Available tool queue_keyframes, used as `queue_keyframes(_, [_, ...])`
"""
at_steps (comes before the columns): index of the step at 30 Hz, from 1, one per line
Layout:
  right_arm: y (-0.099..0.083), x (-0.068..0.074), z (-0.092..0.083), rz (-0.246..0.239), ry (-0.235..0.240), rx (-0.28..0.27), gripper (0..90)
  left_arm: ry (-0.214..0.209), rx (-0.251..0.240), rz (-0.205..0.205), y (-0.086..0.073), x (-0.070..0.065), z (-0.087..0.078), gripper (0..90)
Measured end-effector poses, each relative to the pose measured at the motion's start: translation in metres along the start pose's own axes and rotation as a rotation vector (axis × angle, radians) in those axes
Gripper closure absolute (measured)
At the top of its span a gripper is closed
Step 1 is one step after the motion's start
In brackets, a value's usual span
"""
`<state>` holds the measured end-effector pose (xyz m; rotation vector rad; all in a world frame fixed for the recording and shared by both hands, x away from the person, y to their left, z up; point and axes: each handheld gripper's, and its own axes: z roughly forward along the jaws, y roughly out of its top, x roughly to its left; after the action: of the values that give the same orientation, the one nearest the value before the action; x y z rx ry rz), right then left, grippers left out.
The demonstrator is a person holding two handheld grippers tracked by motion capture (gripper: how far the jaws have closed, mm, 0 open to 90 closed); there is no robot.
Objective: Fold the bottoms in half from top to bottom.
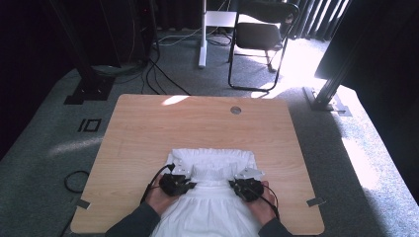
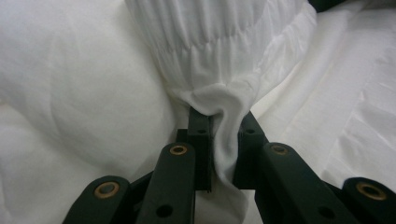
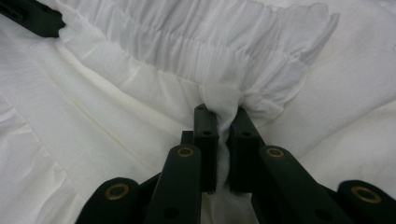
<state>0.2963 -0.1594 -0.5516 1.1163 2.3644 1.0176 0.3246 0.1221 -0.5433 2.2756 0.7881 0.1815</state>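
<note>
A white gathered garment lies on the near middle of the wooden table, its lower part hanging over the front edge. My left gripper sits on its left side, shut on a pinch of the ruffled white cloth. My right gripper sits on its right side, shut on a fold below the elastic shirring. In the right gripper view the left gripper's black tip shows at the top left corner. A hand holds each gripper from the table's front edge.
The far half of the table is bare wood with a round cable grommet. A black chair and a white desk leg stand on the carpet beyond. Cables trail on the floor at left.
</note>
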Motion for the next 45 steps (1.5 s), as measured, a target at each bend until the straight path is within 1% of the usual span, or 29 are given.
queue_keyframes(1, [0.007,-0.005,0.007,-0.005,-0.009,0.001,83.6,0.012,0.003,-0.003,0.008,0.011,0.004,82.0])
queue_keyframes(2, [0.010,-0.008,0.011,-0.007,-0.015,0.001,83.6,0.022,0.003,-0.003,0.012,0.017,0.007,82.0])
queue_keyframes(4, [0.019,-0.016,0.018,0.001,-0.022,0.004,83.6,0.039,0.005,0.000,0.019,0.026,0.012,82.0])
queue_keyframes(5, [0.023,-0.020,0.022,0.003,-0.028,0.005,83.6,0.039,0.005,0.000,0.019,0.026,0.012,82.0])
queue_keyframes(7, [0.031,-0.030,0.030,0.014,-0.032,0.004,83.5,0.064,0.006,0.007,0.030,0.040,0.019,81.9])
queue_keyframes(11, [0.046,-0.046,0.045,0.035,-0.040,0.006,83.4,0.084,-0.008,-0.005,0.042,0.058,0.027,81.8])
queue_keyframes(13, [0.053,-0.052,0.052,0.030,-0.054,0.007,83.3,0.100,-0.007,-0.013,0.047,0.066,0.031,81.8])
queue_keyframes(16, [0.063,-0.060,0.063,0.015,-0.070,-0.002,83.3,0.139,0.009,-0.009,0.058,0.076,0.036,81.7])
queue_keyframes(17, [0.068,-0.064,0.066,0.027,-0.067,0.002,83.2,0.139,0.009,-0.009,0.058,0.076,0.036,81.6])
queue_keyframes(18, [0.072,-0.068,0.070,0.032,-0.070,0.006,83.2,0.172,0.028,0.005,0.067,0.083,0.040,81.4])
queue_keyframes(20, [0.081,-0.074,0.078,0.037,-0.087,0.016,83.2,0.187,0.037,0.003,0.072,0.086,0.043,81.3])
queue_keyframes(21, [0.085,-0.077,0.081,0.042,-0.097,0.021,83.2,0.217,0.055,0.002,0.081,0.093,0.048,81.3])
queue_keyframes(24, [0.096,-0.084,0.092,0.072,-0.122,0.025,83.2,0.253,0.074,-0.010,0.091,0.102,0.054,81.2])
queue_keyframes(25, [0.100,-0.086,0.095,0.090,-0.129,0.030,83.2,0.262,0.078,-0.018,0.094,0.105,0.055,81.1])
queue_keyframes(27, [0.107,-0.088,0.101,0.099,-0.153,0.042,83.3,0.272,0.084,-0.033,0.097,0.109,0.057,81.1])
queue_keyframes(30, [0.114,-0.087,0.105,0.074,-0.174,0.056,84.2,0.268,0.082,-0.037,0.098,0.110,0.057,81.8])
queue_keyframes(31, [0.114,-0.087,0.105,0.074,-0.174,0.056,84.2,0.260,0.078,-0.051,0.097,0.111,0.055,81.8])
queue_keyframes(32, [0.115,-0.089,0.101,0.101,-0.140,0.045,85.2,0.242,0.049,-0.077,0.098,0.111,0.048,84.0])
queue_keyframes(33, [0.115,-0.089,0.101,0.101,-0.140,0.045,85.2,0.242,0.049,-0.077,0.098,0.111,0.048,84.6])
queue_keyframes(34, [0.116,-0.091,0.088,0.109,-0.121,0.004,85.4,0.217,-0.002,-0.075,0.101,0.108,0.034,84.7])
queue_keyframes(35, [0.118,-0.091,0.079,0.105,-0.113,-0.021,85.4,0.208,-0.028,-0.070,0.103,0.106,0.025,84.8])
queue_keyframes(36, [0.118,-0.091,0.079,0.105,-0.113,-0.021,85.4,0.208,-0.028,-0.070,0.103,0.106,0.025,84.8])
queue_keyframes(37, [0.123,-0.092,0.060,0.082,-0.100,-0.073,85.4,0.199,-0.081,-0.050,0.109,0.100,0.007,84.8])
queue_keyframes(38, [0.123,-0.092,0.060,0.082,-0.100,-0.073,85.4,0.199,-0.081,-0.050,0.109,0.100,0.007,84.9])
queue_keyframes(39, [0.131,-0.089,0.040,0.058,-0.105,-0.122,85.3,0.197,-0.145,-0.030,0.117,0.091,-0.013,84.9])
queue_keyframes(42, [0.143,-0.083,0.006,0.027,-0.113,-0.209,85.4,0.198,-0.249,-0.002,0.126,0.073,-0.046,85.0])
queue_keyframes(43, [0.147,-0.081,-0.007,0.015,-0.111,-0.240,85.3,0.194,-0.279,0.016,0.127,0.065,-0.058,85.0])
queue_keyframes(44, [0.150,-0.077,-0.019,0.000,-0.114,-0.267,85.3,0.187,-0.301,0.038,0.128,0.057,-0.070,85.0])
queue_keyframes(45, [0.152,-0.074,-0.030,-0.017,-0.112,-0.292,85.3,0.187,-0.301,0.038,0.128,0.057,-0.070,84.9])
